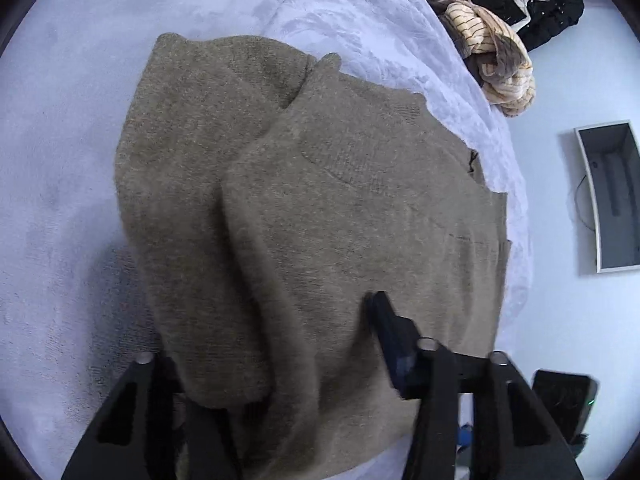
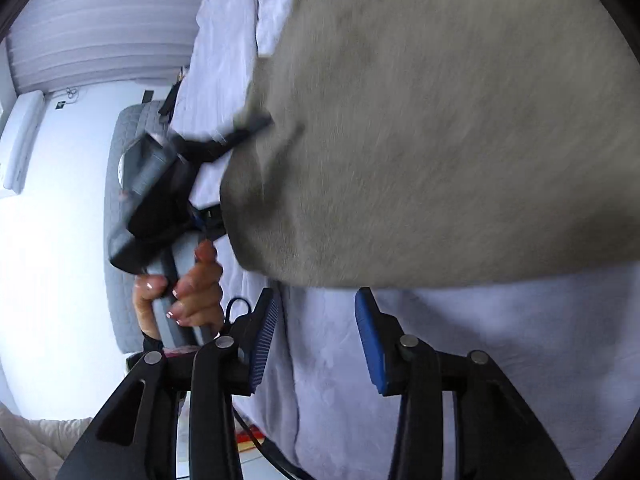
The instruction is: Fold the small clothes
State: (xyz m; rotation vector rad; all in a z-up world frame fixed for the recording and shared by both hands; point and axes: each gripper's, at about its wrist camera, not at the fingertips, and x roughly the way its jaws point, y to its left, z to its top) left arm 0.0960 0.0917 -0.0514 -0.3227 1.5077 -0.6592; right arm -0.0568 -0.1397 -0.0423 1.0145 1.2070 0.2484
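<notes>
An olive-brown knitted sweater (image 1: 320, 200) lies partly folded on a pale lavender bed cover (image 1: 60, 160). In the left wrist view, my left gripper (image 1: 280, 320) has the near edge of the sweater draped between its fingers. One finger (image 1: 384, 320) shows and the other is hidden under the cloth. In the right wrist view, the same left gripper (image 2: 256, 124), held by a hand (image 2: 192, 284), pinches the sweater (image 2: 440, 120) at its edge. My right gripper (image 2: 320, 332) hangs open over the bare cover (image 2: 500, 340) just short of the sweater, nothing between its blue pads (image 2: 370, 332).
A heap of striped beige and brown clothes (image 1: 492, 52) and a black garment (image 1: 532, 8) lie at the bed's far right edge. On the white floor stand a white-framed box (image 1: 612, 196) and a dark device (image 1: 564, 400). A grey quilted pad (image 2: 120, 200) sits beside the bed.
</notes>
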